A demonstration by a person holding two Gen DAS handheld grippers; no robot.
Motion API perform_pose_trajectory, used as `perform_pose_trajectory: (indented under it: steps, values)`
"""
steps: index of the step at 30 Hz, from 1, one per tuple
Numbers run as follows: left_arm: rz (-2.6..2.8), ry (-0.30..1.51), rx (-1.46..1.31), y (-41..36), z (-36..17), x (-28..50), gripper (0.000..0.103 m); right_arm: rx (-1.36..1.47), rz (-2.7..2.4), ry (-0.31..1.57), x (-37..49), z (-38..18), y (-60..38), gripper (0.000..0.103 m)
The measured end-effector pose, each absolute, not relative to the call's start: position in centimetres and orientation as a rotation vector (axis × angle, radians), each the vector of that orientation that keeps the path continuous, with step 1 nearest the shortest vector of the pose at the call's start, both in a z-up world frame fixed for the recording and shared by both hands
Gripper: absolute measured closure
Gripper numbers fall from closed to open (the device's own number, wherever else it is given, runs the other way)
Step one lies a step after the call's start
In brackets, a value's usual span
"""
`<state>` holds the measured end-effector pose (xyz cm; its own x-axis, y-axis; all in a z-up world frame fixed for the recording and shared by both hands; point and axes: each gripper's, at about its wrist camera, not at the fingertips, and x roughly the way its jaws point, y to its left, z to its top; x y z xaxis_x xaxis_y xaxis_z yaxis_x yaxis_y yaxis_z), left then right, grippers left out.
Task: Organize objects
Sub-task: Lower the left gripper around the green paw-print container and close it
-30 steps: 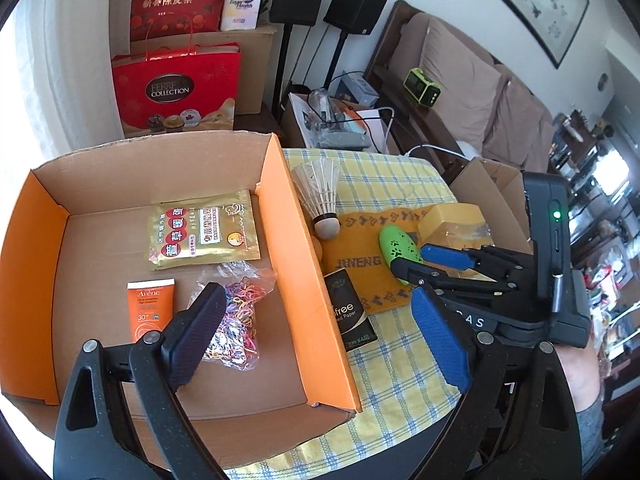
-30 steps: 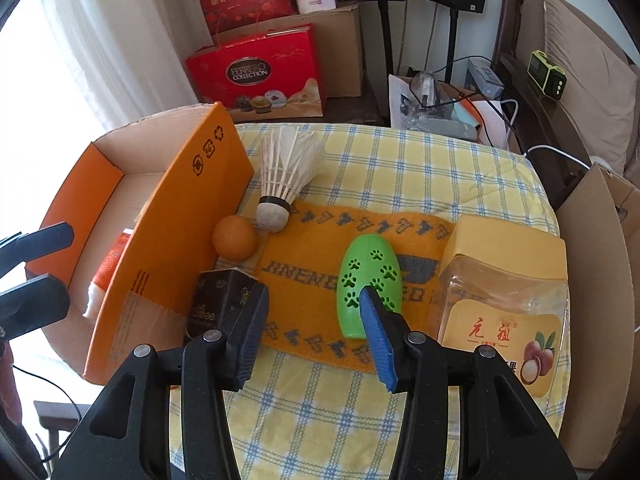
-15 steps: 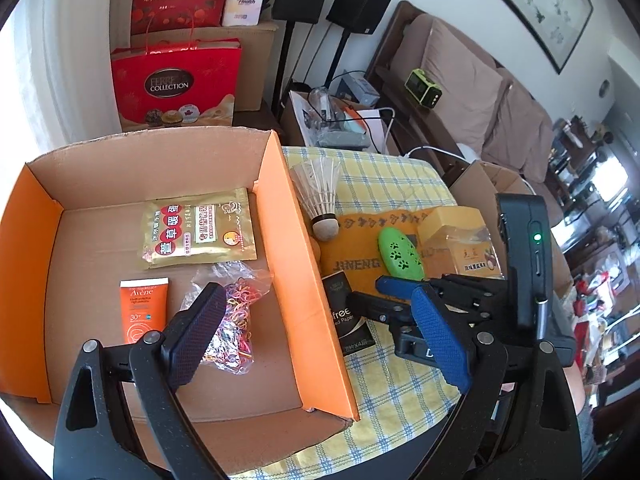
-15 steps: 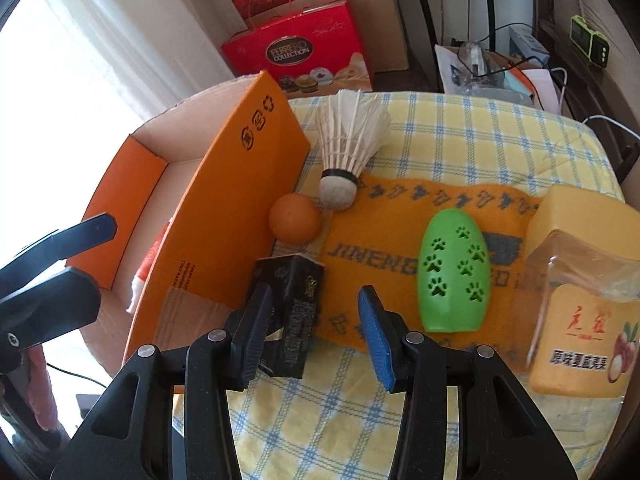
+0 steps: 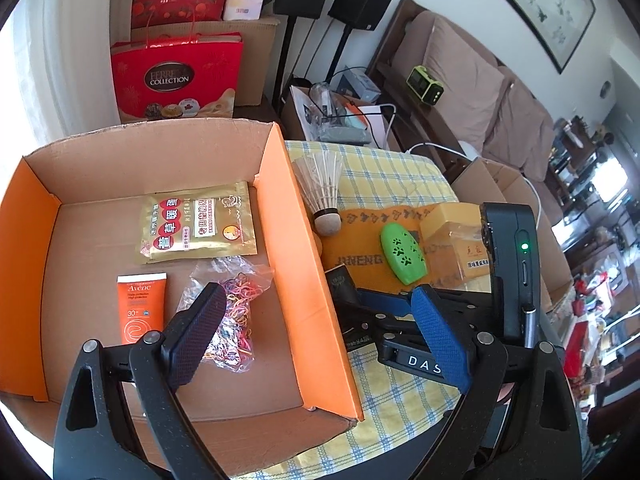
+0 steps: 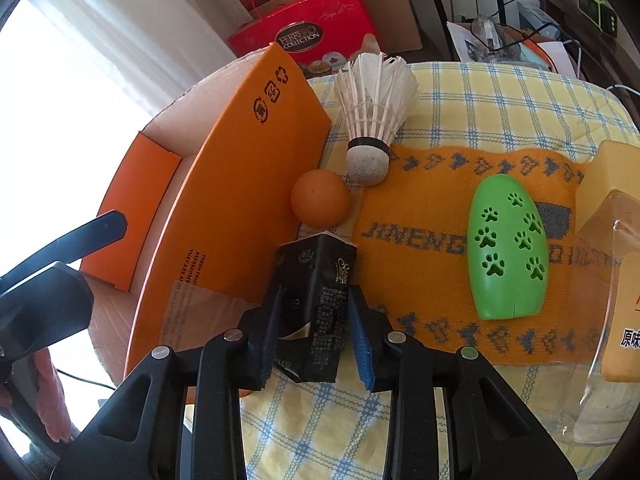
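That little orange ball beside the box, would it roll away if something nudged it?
Probably, yes. The orange ball is round and smooth, so a nudge would likely set it rolling. For now it sits wedged among the cardboard box, the shuttlecock and the knitted cloth, which may slow it. It looks light, perhaps hollow, though that is a guess.

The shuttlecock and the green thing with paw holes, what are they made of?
The shuttlecock looks like real white feathers bound with thread, on a rough, matte tip, probably cork. The green paw-print case looks like smooth, slightly shiny molded plastic with cut-out paw holes and a seam.
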<state>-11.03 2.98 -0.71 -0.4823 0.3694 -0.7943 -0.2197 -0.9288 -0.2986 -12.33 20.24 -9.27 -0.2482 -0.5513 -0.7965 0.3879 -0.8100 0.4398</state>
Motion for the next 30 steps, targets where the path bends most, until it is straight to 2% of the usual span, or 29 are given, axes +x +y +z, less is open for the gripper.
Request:
perform_pose_trajectory:
  steps: [15, 20, 30]
  values:
    - [2.415, -0.198, -1.333, 5.5, 1.1, -12.7, 0.010, 1.245, -2.310, -0.279, -11.0, -1.7, 28.3, 0.077]
    - [2.361, -0.228, -1.411, 8.1, 0.0, -14.5, 0.010, 1.221, -2.394, -0.330, -11.0, 0.1, 32.2, 0.077]
    - [2.367, -0.132, -1.477, 13.2, -2.4, -16.5, 0.010, 1.205, -2.477, -0.401, -10.2, 1.3, 37.9, 0.077]
